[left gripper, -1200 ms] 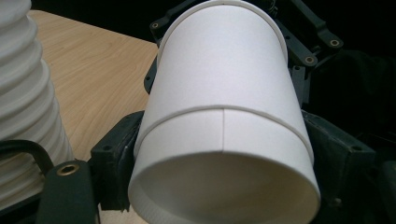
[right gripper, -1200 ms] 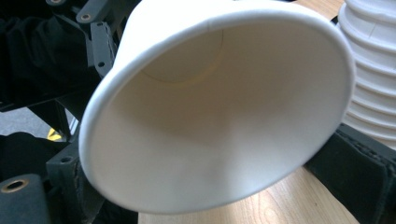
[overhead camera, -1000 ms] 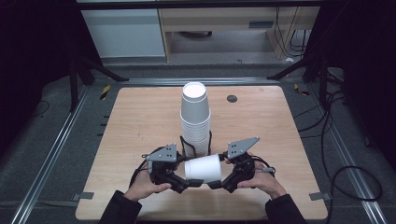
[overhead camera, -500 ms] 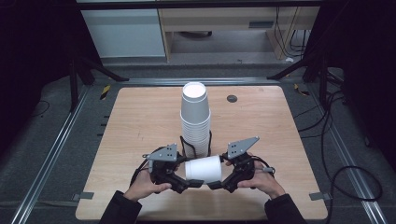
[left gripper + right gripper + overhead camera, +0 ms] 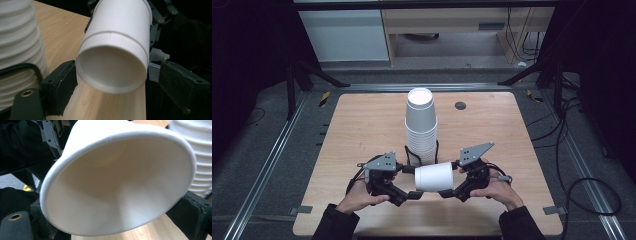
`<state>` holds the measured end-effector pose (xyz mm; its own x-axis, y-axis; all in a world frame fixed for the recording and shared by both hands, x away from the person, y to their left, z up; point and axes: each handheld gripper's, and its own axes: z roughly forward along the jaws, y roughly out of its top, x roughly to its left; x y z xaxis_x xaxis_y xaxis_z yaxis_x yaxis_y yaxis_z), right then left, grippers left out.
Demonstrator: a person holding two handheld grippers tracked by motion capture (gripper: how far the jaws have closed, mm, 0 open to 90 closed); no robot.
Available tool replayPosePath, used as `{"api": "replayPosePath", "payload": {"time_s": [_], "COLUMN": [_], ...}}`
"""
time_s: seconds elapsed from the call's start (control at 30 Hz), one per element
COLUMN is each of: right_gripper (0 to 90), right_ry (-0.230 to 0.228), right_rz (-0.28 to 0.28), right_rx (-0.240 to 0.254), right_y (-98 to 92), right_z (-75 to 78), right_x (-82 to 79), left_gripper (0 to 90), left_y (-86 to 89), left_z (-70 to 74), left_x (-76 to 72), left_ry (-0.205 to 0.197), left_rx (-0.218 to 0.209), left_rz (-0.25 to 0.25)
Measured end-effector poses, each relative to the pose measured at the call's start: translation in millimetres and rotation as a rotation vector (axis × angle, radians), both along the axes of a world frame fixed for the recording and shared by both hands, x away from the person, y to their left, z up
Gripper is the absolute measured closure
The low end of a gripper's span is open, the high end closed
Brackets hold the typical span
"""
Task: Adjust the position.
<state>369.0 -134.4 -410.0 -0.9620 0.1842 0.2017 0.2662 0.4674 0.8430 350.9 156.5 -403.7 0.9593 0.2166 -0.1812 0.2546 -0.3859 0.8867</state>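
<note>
Right claw (image 5: 451,186) pinches one paper cup's (image 5: 435,176) squashed rim; left claw (image 5: 408,184), just opening, flanks its base; one cup stack (image 5: 421,127).

One loose white paper cup (image 5: 434,176) lies on its side at six o'clock on one light wooden table (image 5: 362,130) — one tall stack of white paper cups (image 5: 421,125) stands at centre, too many to count. One small dark round disc (image 5: 460,105) sits at one o'clock — two black handheld grippers (image 5: 409,182) (image 5: 452,182) flank the loose cup.

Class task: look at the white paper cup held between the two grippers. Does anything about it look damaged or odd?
Yes. The white paper cup lies sideways, and its mouth looks squashed out of round with a dent in the wall, where the right gripper squeezes the rim.
</note>
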Motion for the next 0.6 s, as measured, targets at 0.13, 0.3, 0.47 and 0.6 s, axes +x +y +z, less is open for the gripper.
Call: {"api": "replayPosePath", "payload": {"time_s": [0.13,0.3,0.47,0.6], "right_gripper": [9.9,9.8,9.8,9.8], "right_ry": [-0.01,-0.023,-0.052,-0.076], "right_rz": [-0.024,-0.042,-0.041,-0.024], "right_rx": [-0.037,-0.084,-0.14,-0.192], "right_y": [-3.1,-2.7,4.7,12.4], "right_z": [6.1,13.4,18.1,21.4], "right_x": [5.1,12.9,16.7,18.6], "left_gripper": [14.3,14.7,14.6,14.0], "left_y": [9.0,10.1,6.7,5.6], "left_z": [-0.6,-6.0,-7.6,-4.8], "left_x": [3.4,5.7,9.3,12.5], "left_ry": [-0.029,-0.046,-0.059,-0.046], "left_rx": [0.053,0.116,0.15,0.138], "left_rz": [0.052,0.072,0.071,0.053]}}
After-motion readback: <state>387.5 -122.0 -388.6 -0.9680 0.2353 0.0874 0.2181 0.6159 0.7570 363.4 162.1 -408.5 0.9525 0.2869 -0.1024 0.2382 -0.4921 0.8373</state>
